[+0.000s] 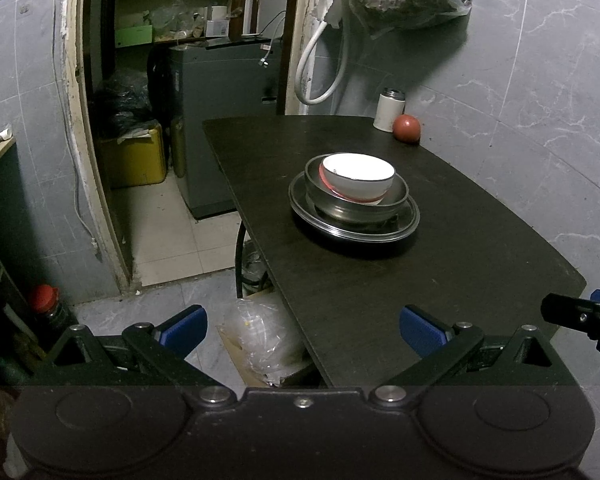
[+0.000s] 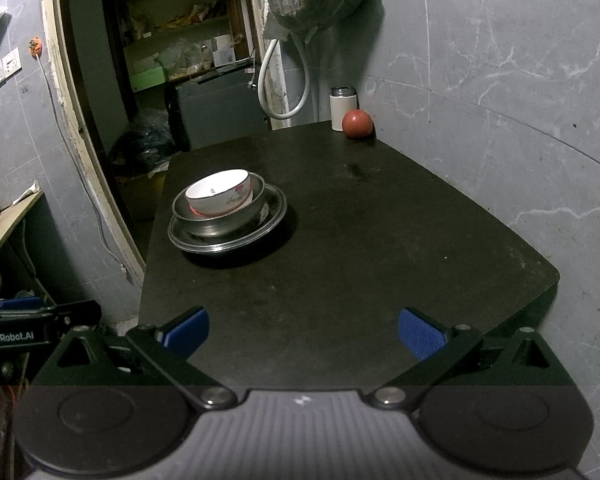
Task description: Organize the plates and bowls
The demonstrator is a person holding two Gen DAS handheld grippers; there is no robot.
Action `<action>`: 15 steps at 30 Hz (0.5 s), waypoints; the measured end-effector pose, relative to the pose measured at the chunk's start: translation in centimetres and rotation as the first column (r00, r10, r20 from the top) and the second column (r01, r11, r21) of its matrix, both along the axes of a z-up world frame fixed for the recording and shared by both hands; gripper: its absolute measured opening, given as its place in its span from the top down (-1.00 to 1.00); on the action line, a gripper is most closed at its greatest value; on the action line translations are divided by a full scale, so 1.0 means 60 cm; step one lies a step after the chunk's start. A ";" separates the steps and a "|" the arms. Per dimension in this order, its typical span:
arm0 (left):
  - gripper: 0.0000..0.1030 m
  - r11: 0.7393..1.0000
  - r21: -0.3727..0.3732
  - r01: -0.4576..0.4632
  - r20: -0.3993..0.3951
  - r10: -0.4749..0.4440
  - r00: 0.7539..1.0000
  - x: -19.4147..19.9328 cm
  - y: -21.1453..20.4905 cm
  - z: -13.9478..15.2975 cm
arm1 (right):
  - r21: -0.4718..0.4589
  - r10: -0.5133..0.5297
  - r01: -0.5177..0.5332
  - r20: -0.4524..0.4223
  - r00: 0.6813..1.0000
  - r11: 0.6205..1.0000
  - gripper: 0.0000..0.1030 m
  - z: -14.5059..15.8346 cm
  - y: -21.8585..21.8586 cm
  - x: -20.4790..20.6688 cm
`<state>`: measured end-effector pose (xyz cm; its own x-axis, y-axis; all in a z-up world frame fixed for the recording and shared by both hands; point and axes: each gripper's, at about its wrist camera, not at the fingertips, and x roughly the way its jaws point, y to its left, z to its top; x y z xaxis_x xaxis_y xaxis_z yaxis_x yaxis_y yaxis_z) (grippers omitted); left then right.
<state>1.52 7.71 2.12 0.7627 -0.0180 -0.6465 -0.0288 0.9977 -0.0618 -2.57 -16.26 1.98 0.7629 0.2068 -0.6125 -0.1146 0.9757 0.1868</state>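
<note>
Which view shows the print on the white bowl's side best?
The right wrist view: the white bowl shows its outer wall there, with dark and red markings, too blurred to read. The left wrist view shows mostly the white bowl's bright inside and a plain wall.

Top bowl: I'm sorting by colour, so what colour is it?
White top bowl, best in the left wrist view.

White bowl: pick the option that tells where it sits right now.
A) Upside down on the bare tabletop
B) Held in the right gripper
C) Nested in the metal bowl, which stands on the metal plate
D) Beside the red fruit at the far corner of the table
C: the white bowl sits upright inside the metal bowl, which rests on the metal plate, mid-table and well apart from the red fruit.
</note>
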 end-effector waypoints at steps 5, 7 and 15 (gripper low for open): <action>-0.98 1.000 0.000 0.000 0.000 0.000 1.000 0.000 0.000 0.000 | 0.000 0.001 -0.001 -0.001 1.000 1.000 -1.00 0.001 0.000 0.000; -0.98 1.000 0.000 0.000 0.000 0.000 1.000 0.000 0.000 0.000 | 0.000 0.001 -0.001 -0.001 1.000 1.000 -1.00 0.002 0.001 0.000; -0.98 1.000 0.000 0.000 0.000 0.000 1.000 0.000 0.000 0.000 | 0.000 0.001 -0.001 -0.001 1.000 1.000 -1.00 0.002 0.001 0.000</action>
